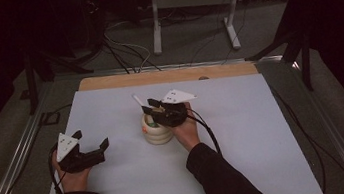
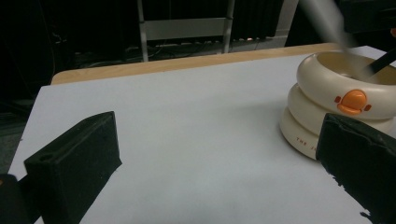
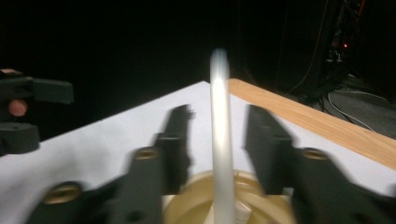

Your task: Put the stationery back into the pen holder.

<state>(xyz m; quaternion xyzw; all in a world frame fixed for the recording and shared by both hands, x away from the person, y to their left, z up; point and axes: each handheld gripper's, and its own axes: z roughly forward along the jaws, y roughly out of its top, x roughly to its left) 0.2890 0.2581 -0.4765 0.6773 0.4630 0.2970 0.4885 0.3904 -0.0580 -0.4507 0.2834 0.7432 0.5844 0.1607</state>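
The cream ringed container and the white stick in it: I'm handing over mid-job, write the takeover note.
Right hand-held gripper: over the cream container, jaws apart on either side of the white stick, pads not pressing it.
Left hand-held gripper: open, holding nothing, resting on the white board left of the container.
Done: the stick stands in the container's open top, leaning up and away.
Left: judging by the gap, back the right gripper off without knocking the stick; check it stays put.
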